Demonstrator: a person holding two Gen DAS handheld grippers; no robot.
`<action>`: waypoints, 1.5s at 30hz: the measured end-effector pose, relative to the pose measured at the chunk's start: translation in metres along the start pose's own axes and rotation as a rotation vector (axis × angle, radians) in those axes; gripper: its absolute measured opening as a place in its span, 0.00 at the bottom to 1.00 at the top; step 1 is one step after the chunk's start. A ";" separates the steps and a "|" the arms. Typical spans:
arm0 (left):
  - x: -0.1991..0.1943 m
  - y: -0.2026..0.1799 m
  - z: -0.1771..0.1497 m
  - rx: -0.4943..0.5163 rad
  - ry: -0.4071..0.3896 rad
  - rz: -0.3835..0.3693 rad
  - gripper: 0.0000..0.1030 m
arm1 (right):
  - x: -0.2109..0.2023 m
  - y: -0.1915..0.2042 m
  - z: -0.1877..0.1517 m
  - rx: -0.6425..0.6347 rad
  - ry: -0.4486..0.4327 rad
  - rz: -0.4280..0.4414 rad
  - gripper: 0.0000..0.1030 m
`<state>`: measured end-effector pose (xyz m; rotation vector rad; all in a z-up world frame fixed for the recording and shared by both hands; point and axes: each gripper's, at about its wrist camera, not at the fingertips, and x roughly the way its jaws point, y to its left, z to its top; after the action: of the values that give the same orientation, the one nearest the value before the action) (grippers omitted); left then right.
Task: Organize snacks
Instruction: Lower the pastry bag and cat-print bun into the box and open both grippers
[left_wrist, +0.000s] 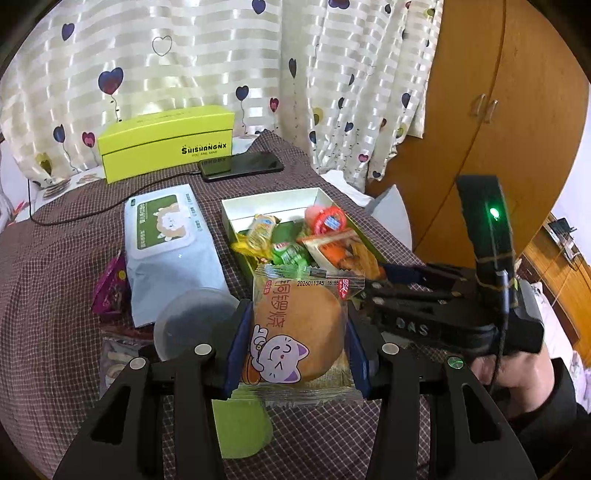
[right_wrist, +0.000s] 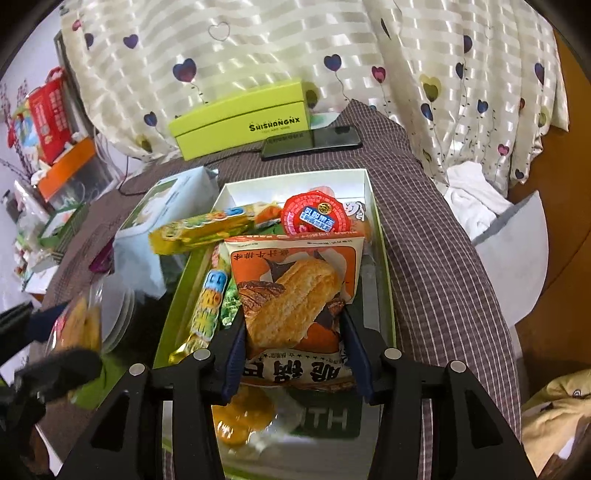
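My left gripper is shut on a clear-wrapped round pancake snack with a cartoon cat, held above the checked cloth just before the open snack box. My right gripper is shut on an orange pastry packet, held over the near end of the box. The box holds a yellow candy bag, a red jelly cup, green sweets and more wrapped snacks. The right gripper shows in the left wrist view, beside the pancake wrapper's corner.
A lime green lidded box and a black phone on a cable lie at the back. A wet-wipes pack, a purple packet and a clear round lid lie left of the box. Curtain behind, wooden wardrobe right.
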<state>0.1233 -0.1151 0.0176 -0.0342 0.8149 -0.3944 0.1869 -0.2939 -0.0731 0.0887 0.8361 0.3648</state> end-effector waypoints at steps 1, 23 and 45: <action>0.001 0.000 0.000 0.000 0.001 -0.001 0.47 | 0.000 -0.001 0.002 0.004 0.004 0.001 0.46; 0.032 -0.005 0.003 -0.010 0.067 -0.015 0.47 | -0.055 0.001 -0.034 -0.017 -0.025 -0.025 0.53; 0.026 0.004 0.004 -0.049 0.042 -0.051 0.52 | -0.053 0.027 -0.044 -0.074 0.018 -0.013 0.45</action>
<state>0.1431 -0.1212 0.0014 -0.0923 0.8661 -0.4245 0.1144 -0.2906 -0.0588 0.0116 0.8401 0.3844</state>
